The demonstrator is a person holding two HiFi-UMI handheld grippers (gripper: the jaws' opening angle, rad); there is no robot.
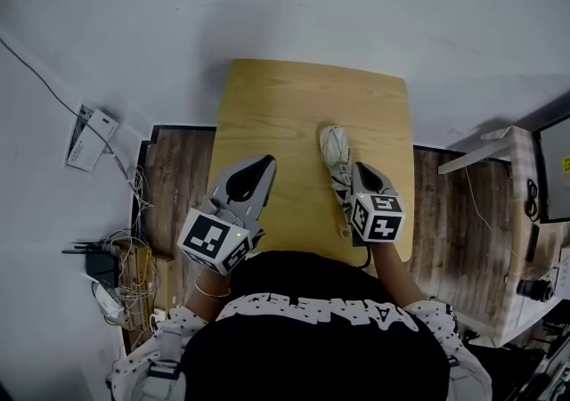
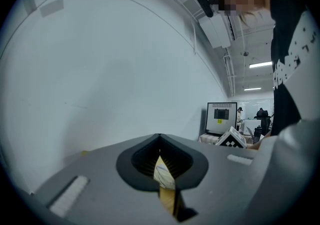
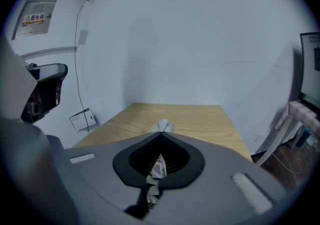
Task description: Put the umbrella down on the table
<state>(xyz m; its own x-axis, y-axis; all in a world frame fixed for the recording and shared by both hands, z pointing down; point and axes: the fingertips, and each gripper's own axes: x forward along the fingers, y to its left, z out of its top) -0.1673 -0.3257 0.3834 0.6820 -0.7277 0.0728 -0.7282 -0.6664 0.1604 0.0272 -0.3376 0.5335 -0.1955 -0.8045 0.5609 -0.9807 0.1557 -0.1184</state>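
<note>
Inspector: Clothing?

Recorder: Black top (image 1: 329, 355) with a white lettered band (image 1: 316, 312) across it. The sleeves (image 1: 156, 350) are white with small dark specks. Thin bangle (image 1: 210, 290) at the left wrist.

Inspector: Tools?

Recorder: Left gripper (image 1: 264, 165) and right gripper (image 1: 360, 169) have grey shells and black-lined jaw hollows. Each carries a cube (image 1: 214, 243) of black-and-white square markers. The left one shows a small green light (image 1: 240, 233).

The umbrella (image 1: 336, 157) was folded up small, white with a dark pattern. It stretched over the right side of the table (image 1: 285, 105), with its top pointing away from the person. The right gripper (image 1: 361, 175) pinched its near end.
</note>
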